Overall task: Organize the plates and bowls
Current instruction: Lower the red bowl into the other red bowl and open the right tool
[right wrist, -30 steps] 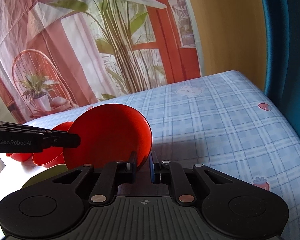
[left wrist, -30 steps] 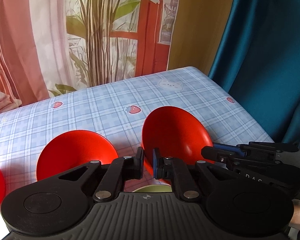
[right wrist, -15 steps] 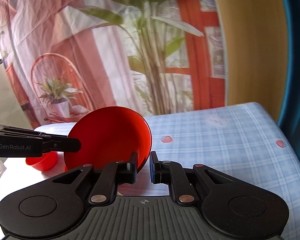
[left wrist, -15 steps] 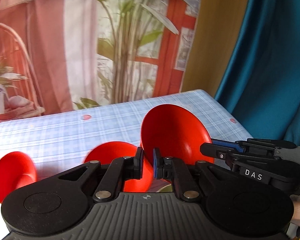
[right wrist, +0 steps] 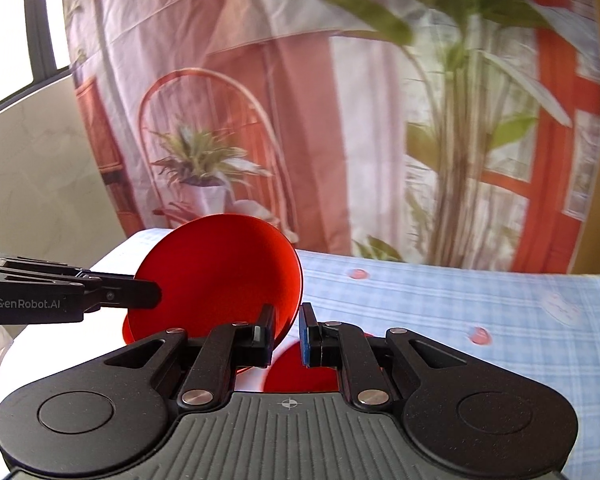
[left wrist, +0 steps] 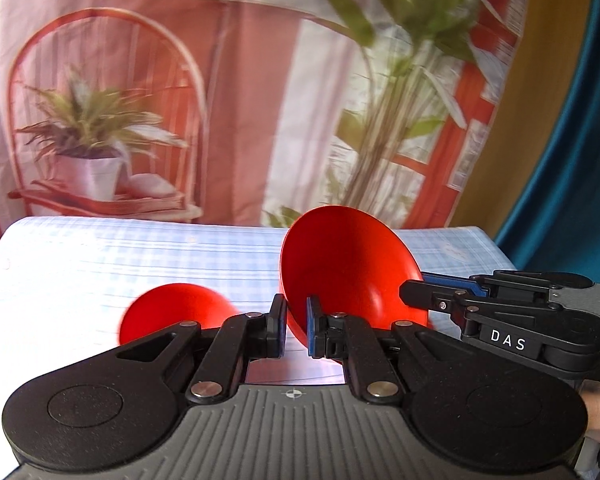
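Observation:
Both grippers hold one red bowl by its rim, lifted and tilted above the table. In the left wrist view my left gripper [left wrist: 296,330] is shut on the near rim of the red bowl [left wrist: 348,268], and my right gripper's fingers [left wrist: 440,296] clamp its right rim. In the right wrist view my right gripper [right wrist: 286,334] is shut on the bowl [right wrist: 220,280], with the left gripper's fingers [right wrist: 132,294] on its left rim. A second red bowl [left wrist: 176,310] sits on the table below left; it also shows below in the right wrist view [right wrist: 300,372].
The table carries a blue plaid cloth [right wrist: 460,320] with strawberry prints. A printed backdrop with plants and a chair [left wrist: 140,120] hangs behind the table. A teal curtain [left wrist: 572,160] hangs at the right.
Both grippers have lifted the red bowl higher and swung left. The views now tilt up toward the backdrop. The table bowls sit lower in view and the green item has dropped out of sight.

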Tool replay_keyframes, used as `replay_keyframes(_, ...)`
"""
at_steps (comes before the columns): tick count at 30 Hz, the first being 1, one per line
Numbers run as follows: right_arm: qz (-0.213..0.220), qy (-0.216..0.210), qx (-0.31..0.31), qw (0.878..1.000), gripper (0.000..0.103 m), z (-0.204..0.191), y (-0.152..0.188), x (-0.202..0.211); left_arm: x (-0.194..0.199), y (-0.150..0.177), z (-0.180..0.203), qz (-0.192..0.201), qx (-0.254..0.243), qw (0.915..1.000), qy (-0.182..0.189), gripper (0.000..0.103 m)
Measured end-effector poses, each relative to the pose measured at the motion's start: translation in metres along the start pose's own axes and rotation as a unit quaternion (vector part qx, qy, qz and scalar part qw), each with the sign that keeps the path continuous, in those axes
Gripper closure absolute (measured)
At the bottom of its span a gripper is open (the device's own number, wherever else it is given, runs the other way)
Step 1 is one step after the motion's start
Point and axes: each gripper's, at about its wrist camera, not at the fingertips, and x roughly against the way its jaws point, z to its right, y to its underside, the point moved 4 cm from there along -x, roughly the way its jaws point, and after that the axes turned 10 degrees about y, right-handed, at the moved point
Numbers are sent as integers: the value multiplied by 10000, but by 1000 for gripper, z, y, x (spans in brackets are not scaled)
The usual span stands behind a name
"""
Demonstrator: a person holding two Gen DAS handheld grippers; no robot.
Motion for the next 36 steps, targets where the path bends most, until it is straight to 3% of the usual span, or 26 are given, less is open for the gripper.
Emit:
replay_keyframes(12, -230, 7, 689, 9974, 91, -82, -6, -54, 10, 7, -71, 161, 556, 9978, -323, 92)
replay_keyframes(36, -844, 163, 1023, 9910, 90, -116, 18, -99, -6, 28, -99, -153, 478, 9961, -730, 92)
